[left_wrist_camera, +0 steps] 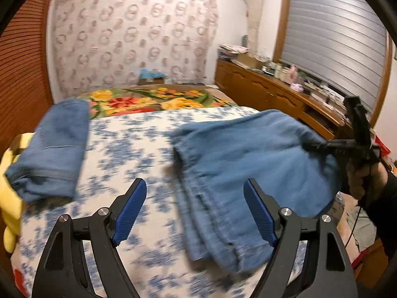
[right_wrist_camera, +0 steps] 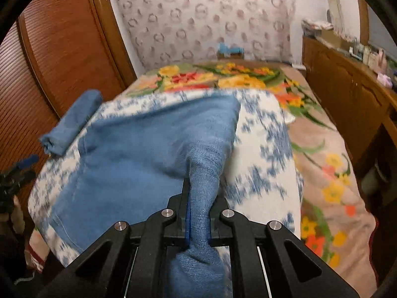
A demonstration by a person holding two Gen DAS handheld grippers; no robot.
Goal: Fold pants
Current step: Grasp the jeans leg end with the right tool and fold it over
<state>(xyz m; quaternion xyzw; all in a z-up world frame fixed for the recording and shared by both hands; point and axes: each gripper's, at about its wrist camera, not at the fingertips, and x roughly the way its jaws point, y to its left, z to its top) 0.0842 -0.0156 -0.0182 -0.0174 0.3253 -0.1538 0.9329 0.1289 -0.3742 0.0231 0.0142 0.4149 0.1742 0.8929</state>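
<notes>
- Pants (left_wrist_camera: 248, 164), blue denim, lie on the bed (left_wrist_camera: 139, 149) in the left wrist view, right of the middle, with a long folded strip running toward the near edge.
- Left gripper (left_wrist_camera: 194, 211) hangs over the near part of the bed with its jaws spread wide; its right blue pad (left_wrist_camera: 260, 213) is above the pants, its left pad above bare cover, and neither presses on cloth.
- Right gripper (left_wrist_camera: 357, 136) shows at the right edge, gripped by a hand (left_wrist_camera: 362, 178), and reaches onto the right side of the pants.
- A second folded blue garment (left_wrist_camera: 54, 149) lies at the left of the bed, well apart from the pants, with something yellow (left_wrist_camera: 10, 198) just beside it at the left edge.
- A floral blanket (left_wrist_camera: 153, 100) covers the far end, and a wooden counter (left_wrist_camera: 273, 92) crowded with small items runs along the right wall.
- In the right wrist view the pants (right_wrist_camera: 153, 144) spread over the blue-and-white cover (right_wrist_camera: 263, 149), left of the middle.
- Right gripper (right_wrist_camera: 198, 213) has its jaws pressed together, pinching a bunched ridge of the pants that rises from the bed and passes between them toward the camera.
- The other garment (right_wrist_camera: 72, 126) lies far left, beside a slatted wooden door (right_wrist_camera: 62, 37).
</notes>
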